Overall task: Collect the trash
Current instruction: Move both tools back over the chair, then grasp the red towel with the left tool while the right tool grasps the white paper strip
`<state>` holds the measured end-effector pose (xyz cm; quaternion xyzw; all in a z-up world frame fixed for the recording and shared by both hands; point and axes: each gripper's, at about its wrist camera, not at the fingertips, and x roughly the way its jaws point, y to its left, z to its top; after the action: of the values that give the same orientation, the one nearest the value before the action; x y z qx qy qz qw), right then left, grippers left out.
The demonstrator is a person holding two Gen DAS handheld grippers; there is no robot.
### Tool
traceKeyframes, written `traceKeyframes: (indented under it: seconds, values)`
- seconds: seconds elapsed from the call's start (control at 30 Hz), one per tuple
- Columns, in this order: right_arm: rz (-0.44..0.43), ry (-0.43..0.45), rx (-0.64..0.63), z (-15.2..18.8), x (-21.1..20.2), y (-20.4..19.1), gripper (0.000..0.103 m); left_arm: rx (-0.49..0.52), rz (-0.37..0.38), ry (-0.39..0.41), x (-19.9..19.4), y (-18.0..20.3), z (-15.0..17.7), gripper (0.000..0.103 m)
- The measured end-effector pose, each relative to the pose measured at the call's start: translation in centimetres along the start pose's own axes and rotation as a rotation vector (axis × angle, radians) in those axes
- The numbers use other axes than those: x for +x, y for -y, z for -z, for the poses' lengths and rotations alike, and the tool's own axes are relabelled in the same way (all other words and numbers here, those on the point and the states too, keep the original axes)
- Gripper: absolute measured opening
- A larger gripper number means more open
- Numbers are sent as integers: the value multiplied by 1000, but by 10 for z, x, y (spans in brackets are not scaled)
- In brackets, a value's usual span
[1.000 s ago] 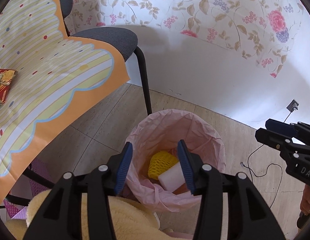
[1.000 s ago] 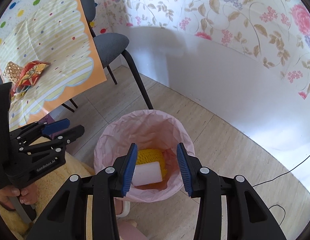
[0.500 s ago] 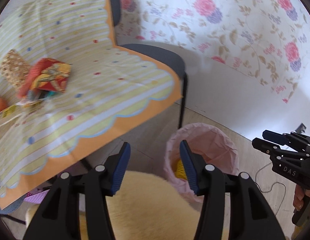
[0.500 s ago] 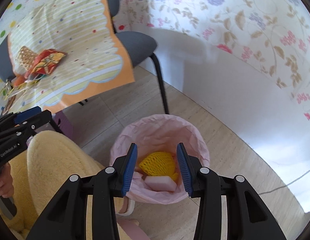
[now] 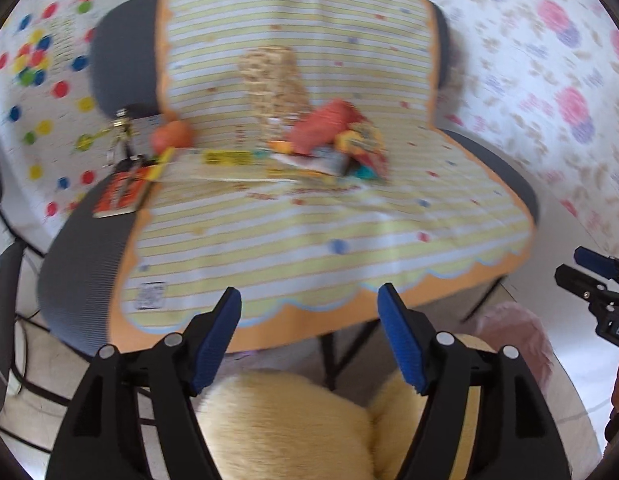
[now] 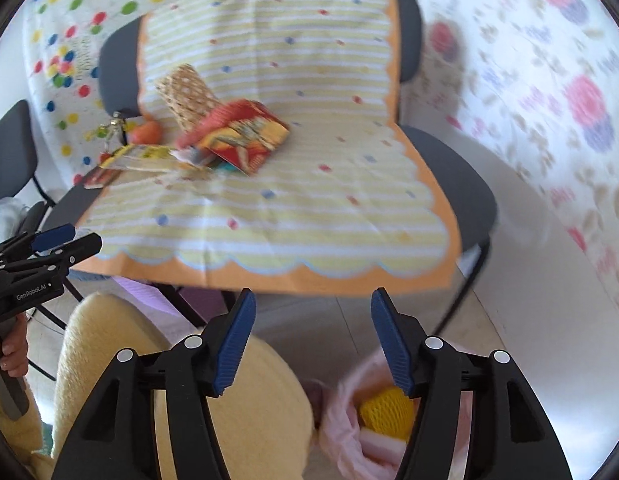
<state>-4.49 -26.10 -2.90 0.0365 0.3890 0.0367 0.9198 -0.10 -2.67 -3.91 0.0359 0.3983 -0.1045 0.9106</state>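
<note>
Left wrist view shows the left gripper (image 5: 309,322) with its blue-padded jaws standing wide and nothing between them; they have just been opening. Past its tips lies a striped yellow cloth (image 5: 309,216) with an orange scalloped edge, draped over the seats and backs of dark grey chairs (image 5: 77,264). The trash sits in a loose heap near the middle of the cloth: a red and yellow wrapper (image 5: 341,136), a woven tan packet (image 5: 269,76) leaning behind it, a flat yellow packet (image 5: 225,157) in front, an orange lump (image 5: 171,136) to the left and a red and black card (image 5: 123,194) at the cloth's left edge. The picture is blurred, so finer detail cannot be read. The right gripper (image 5: 597,280) juts in at the right edge of this view. In the right wrist view the right gripper (image 6: 313,340) also stands wide apart and empty, its jaws having just been opening too. Below it, at the lower right, is the bin with its pink bag (image 6: 349,432), holding a yellow foam net (image 6: 385,412) and a pale block (image 6: 379,446). The person's fuzzy yellow trouser legs (image 6: 109,340) fill the lower left, and a hand (image 6: 11,354) grips the left tool's handle at the left edge. The wrapper heap on the cloth lies well apart from both sets of tips.
</note>
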Motion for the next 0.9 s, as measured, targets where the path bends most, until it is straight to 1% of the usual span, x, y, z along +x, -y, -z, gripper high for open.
traceKeyframes:
  seconds: [0.07, 0.17, 0.33, 0.43, 0.47, 0.6, 0.77, 0.8, 0.83, 0.87, 0.9]
  values:
    - [-13, 16, -51, -16, 15, -15, 65, -43, -25, 2, 2, -21, -5, 71]
    - [-33, 18, -104, -39, 41, -34, 64, -77, -53, 12, 7, -44, -14, 72]
    - [-50, 11, -156, -70, 83, -61, 64, -100, -93, 20, 23, -63, -31, 72]
    - [-46, 25, -204, -84, 108, -79, 62, -120, -101, 24, 32, -70, -38, 72]
    - [-47, 31, -220, -90, 119, -85, 62, -130, -93, 26, 35, -72, -39, 72]
    - [-55, 39, -265, -102, 147, -96, 53, -140, -74, 0, 51, -74, -37, 72]
    - [34, 48, -348, -109, 175, -107, 51, -160, -63, -31, 64, -77, -33, 72]
    - [41, 50, -354, -109, 178, -107, 50, -160, -62, -35, 65, -77, -32, 72]
    - [44, 54, -354, -111, 180, -105, 44, -160, -62, -37, 66, -77, -32, 72]
    - [43, 59, -348, -112, 180, -102, 32, -158, -61, -38, 66, -77, -32, 72]
    - [33, 64, -329, -113, 178, -98, 25, -155, -64, -37, 65, -77, -31, 72]
